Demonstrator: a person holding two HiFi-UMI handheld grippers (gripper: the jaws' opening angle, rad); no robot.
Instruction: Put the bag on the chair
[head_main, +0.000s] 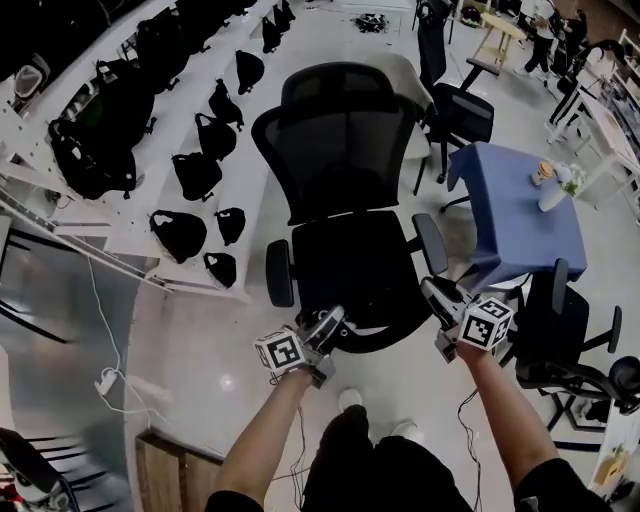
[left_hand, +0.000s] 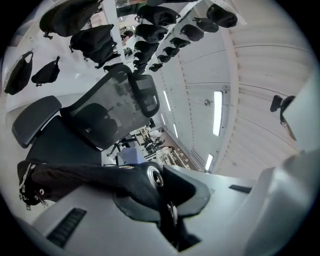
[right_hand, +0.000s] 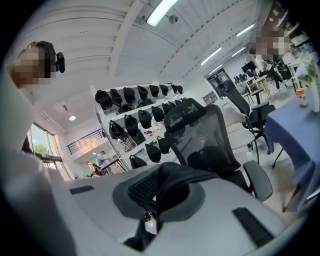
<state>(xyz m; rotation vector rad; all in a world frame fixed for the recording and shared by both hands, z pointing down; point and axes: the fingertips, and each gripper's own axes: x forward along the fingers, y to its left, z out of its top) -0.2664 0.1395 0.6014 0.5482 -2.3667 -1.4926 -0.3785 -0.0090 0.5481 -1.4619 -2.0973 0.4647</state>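
Both tongs were clamped on the black bag (left_hand: 95, 177), one at each end. The left tongs (left_hand: 168, 212) pinched a fold of its dark fabric just beside a round metal eyelet (left_hand: 155, 176), and the rest of the bag stretched away leftwards, ending in small metal fittings (left_hand: 30, 192). The right tongs (right_hand: 150, 212) were closed on another bunched fold, where a mesh patch (right_hand: 145, 187) showed beside the smooth cloth.

From the head view, the left tongs (head_main: 328, 322) and right tongs (head_main: 436, 296) were held level at the front edge of the seat (head_main: 350, 260) of the black chair (head_main: 345, 150), one near each front corner. The bag hung between them over that front edge, though black cloth against black seat made its outline hard to trace, and I could not tell whether it touched the seat. The chair's mesh backrest (left_hand: 107, 107) stood upright, facing the person.

White shelves (head_main: 150, 200) carrying other black bags (head_main: 198, 172) ran along the left. A blue tabletop (head_main: 520, 225) stood to the right of the chair, with a second dark chair (head_main: 570, 340) just beside it.
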